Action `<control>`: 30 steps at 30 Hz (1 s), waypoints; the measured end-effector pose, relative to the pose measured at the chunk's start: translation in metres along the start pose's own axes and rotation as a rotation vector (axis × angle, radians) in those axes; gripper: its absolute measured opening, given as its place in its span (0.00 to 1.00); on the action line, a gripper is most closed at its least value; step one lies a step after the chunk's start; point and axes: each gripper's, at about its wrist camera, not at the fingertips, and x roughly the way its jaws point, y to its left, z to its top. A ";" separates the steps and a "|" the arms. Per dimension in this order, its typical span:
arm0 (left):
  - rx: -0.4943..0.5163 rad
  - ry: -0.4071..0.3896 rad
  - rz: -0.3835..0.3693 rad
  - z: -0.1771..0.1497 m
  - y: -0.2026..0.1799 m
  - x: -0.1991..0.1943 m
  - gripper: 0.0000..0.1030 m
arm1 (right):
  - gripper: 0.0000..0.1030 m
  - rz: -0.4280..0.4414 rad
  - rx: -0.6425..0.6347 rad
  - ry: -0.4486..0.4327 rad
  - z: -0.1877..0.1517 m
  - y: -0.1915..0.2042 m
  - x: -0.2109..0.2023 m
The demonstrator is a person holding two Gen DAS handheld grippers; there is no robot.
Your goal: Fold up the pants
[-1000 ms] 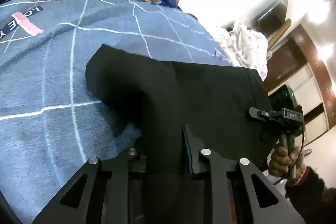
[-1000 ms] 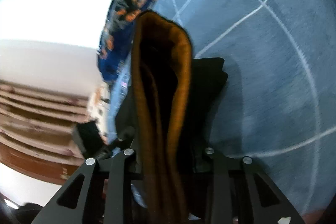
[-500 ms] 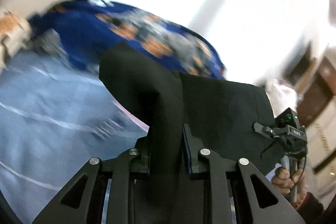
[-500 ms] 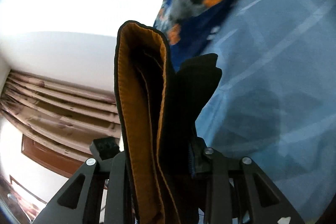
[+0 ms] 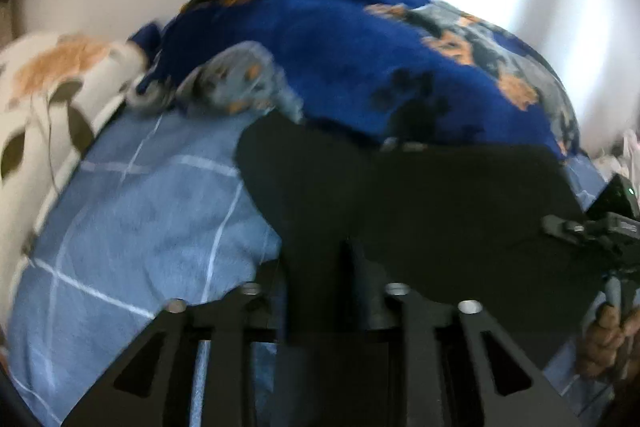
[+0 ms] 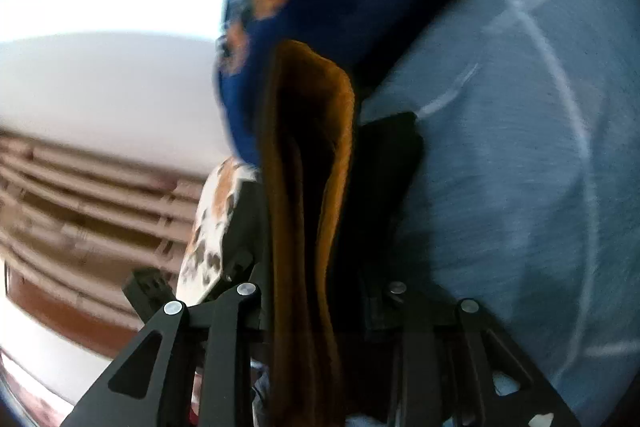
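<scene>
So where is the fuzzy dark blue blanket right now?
In the left wrist view the blue blanket is heaped at the top, behind the black pants, with a flowered pillow to its left.

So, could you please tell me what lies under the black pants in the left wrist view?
Under the black pants shows the blue checked bedsheet, with a dark blue patterned blanket behind. Whatever lies directly beneath the cloth is covered.
</scene>
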 end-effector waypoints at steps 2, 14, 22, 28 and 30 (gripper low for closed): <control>-0.018 -0.028 0.027 -0.007 0.006 0.003 0.66 | 0.22 0.007 -0.015 0.002 -0.001 -0.001 -0.003; 0.160 -0.288 0.290 -0.013 -0.051 -0.087 0.97 | 0.67 -0.377 -0.291 -0.215 -0.045 0.078 -0.054; 0.196 -0.364 0.207 -0.024 -0.103 -0.167 1.00 | 0.84 -0.447 -0.497 -0.264 -0.101 0.135 -0.097; 0.144 -0.397 0.233 -0.034 -0.123 -0.221 1.00 | 0.85 -0.423 -0.547 -0.269 -0.140 0.163 -0.118; 0.138 -0.405 0.270 -0.035 -0.128 -0.237 1.00 | 0.89 -0.414 -0.563 -0.262 -0.153 0.172 -0.124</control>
